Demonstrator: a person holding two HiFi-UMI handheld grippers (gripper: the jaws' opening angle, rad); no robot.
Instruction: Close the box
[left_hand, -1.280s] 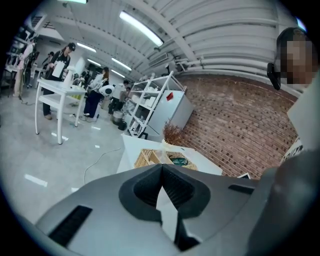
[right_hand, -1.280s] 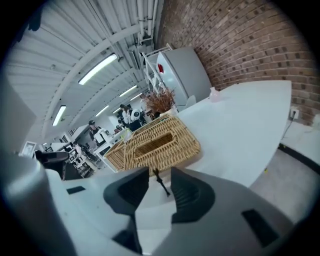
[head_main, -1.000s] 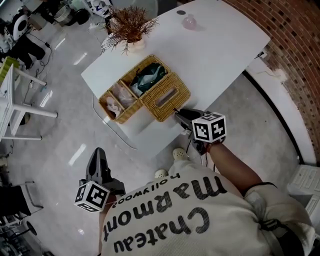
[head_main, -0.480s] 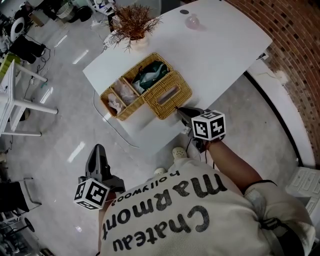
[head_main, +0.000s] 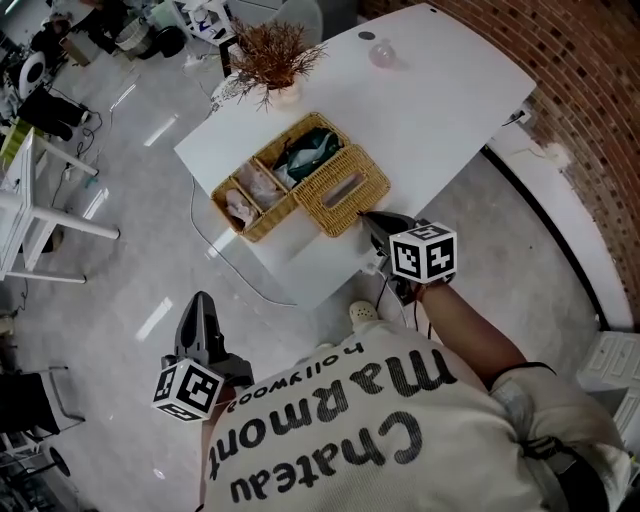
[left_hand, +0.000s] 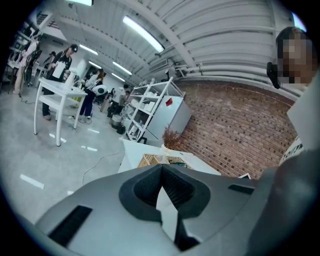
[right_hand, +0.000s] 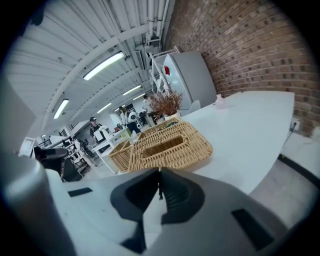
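A wicker box (head_main: 262, 190) stands on the white table (head_main: 440, 110) with several compartments showing, one holding a dark green thing. Its wicker lid (head_main: 343, 188), with a slot in the middle, lies flat beside it on the near right. My right gripper (head_main: 366, 218) points at the lid's near corner, just short of it. Its jaws are closing and nothing is between them. In the right gripper view the lid (right_hand: 170, 147) lies just beyond the right gripper (right_hand: 159, 172). My left gripper (head_main: 200, 302) hangs low over the floor, shut and empty.
A dried plant in a pot (head_main: 272, 55) stands behind the box, and a small pink thing (head_main: 381, 55) sits at the table's far end. A cable (head_main: 235, 265) trails across the floor. A brick wall (head_main: 590, 90) runs on the right and a white rack (head_main: 30, 200) on the left.
The right gripper's fingers have drawn together and it stays by the lid's near corner. The head view has shifted slightly. The left gripper has not moved.
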